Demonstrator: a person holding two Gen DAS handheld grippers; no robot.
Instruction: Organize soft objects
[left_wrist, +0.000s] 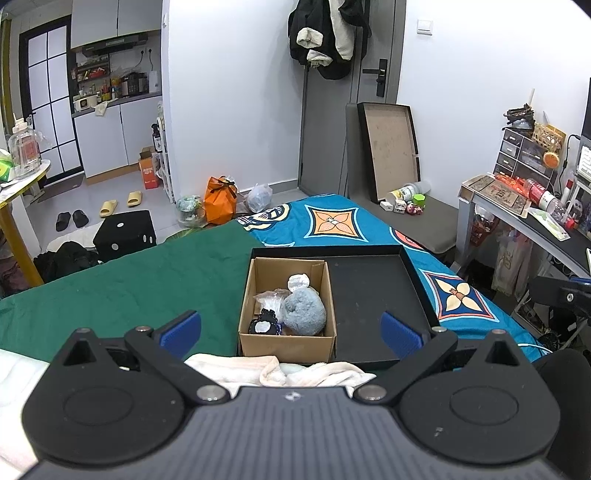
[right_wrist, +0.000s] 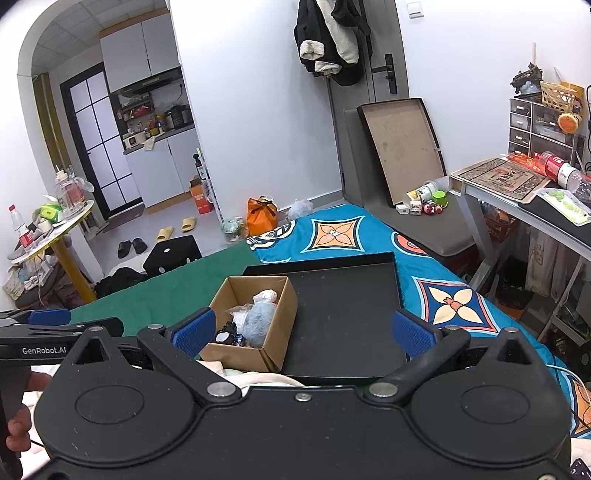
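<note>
Cream cloth (left_wrist: 295, 371) is lying at lower centre, before the cardboard box (left_wrist: 288, 347); both the left gripper (left_wrist: 291, 328) and right gripper (right_wrist: 303, 328) are being held spread, empty. Next, seemingly, grasping it.

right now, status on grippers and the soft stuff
Left gripper open, empty. Right gripper open, empty. Blue plush in cardboard box, box sits in black tray; white cloth loose in front. Nothing in the way.
</note>
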